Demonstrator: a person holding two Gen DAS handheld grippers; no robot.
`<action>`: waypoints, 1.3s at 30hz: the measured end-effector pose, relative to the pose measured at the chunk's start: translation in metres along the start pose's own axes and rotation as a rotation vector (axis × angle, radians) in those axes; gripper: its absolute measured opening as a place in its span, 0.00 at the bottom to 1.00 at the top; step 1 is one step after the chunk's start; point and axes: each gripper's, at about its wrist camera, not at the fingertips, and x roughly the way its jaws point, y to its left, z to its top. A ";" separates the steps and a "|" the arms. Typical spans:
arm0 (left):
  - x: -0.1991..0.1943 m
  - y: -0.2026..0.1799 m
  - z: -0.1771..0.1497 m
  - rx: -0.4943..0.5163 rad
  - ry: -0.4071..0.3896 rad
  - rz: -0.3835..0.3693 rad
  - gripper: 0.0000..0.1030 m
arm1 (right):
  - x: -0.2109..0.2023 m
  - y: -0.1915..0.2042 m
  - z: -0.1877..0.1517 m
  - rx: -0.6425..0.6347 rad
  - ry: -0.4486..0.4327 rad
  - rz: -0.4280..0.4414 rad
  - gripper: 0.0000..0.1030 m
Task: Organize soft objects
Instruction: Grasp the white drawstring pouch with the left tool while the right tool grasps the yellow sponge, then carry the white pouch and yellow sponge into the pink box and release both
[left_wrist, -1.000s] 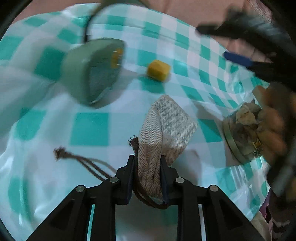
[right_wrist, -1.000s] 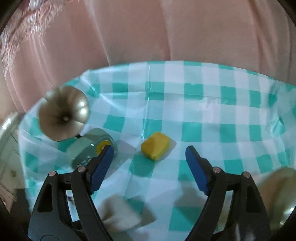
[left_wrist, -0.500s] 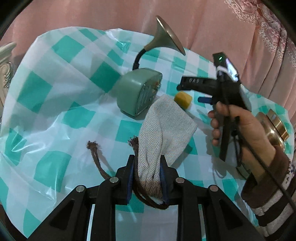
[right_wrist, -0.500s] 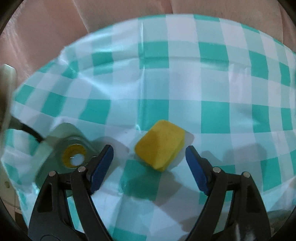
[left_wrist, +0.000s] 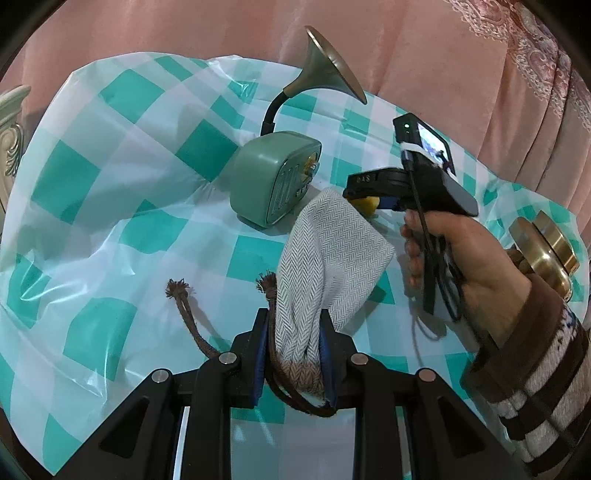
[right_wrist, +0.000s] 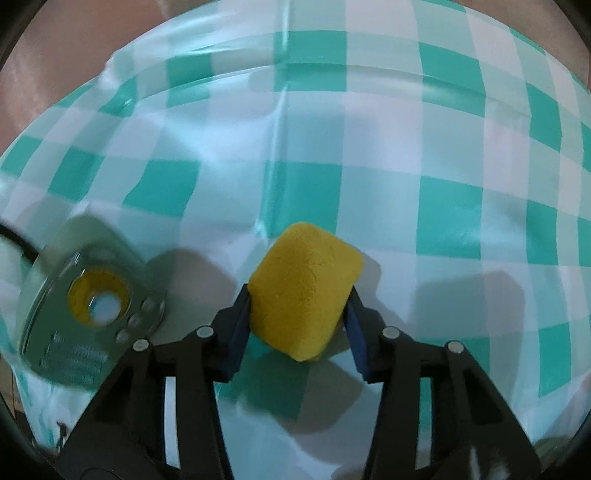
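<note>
My left gripper (left_wrist: 294, 325) is shut on the gathered neck of a beige herringbone drawstring pouch (left_wrist: 332, 254), held above the checked tablecloth with its brown cords (left_wrist: 188, 317) trailing. My right gripper (right_wrist: 299, 295) is shut on a yellow sponge block (right_wrist: 304, 291), its blue pads pressing both sides. In the left wrist view the right gripper (left_wrist: 373, 201) is seen from the side just right of the green speaker, with a bit of the sponge (left_wrist: 365, 203) showing behind the pouch.
A green speaker (left_wrist: 275, 177) with a brass horn (left_wrist: 332, 70) stands at the table's back; it also shows in the right wrist view (right_wrist: 88, 310). A brass-lidded jar (left_wrist: 543, 247) sits at the right. Pink curtain behind the teal checked tablecloth (left_wrist: 110, 192).
My right gripper moved down to the yellow sponge and closed on it. My left gripper kept hold of the pouch and drew back and up from the table.
</note>
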 end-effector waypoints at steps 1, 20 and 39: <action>0.001 0.002 0.001 -0.011 0.005 -0.007 0.25 | -0.005 0.003 -0.007 -0.015 0.007 0.005 0.49; -0.009 0.008 -0.011 -0.108 0.120 -0.062 0.25 | -0.114 -0.008 -0.148 -0.090 0.165 0.003 0.49; -0.075 -0.021 -0.048 -0.147 0.105 -0.115 0.25 | -0.247 -0.034 -0.204 -0.007 0.054 0.079 0.49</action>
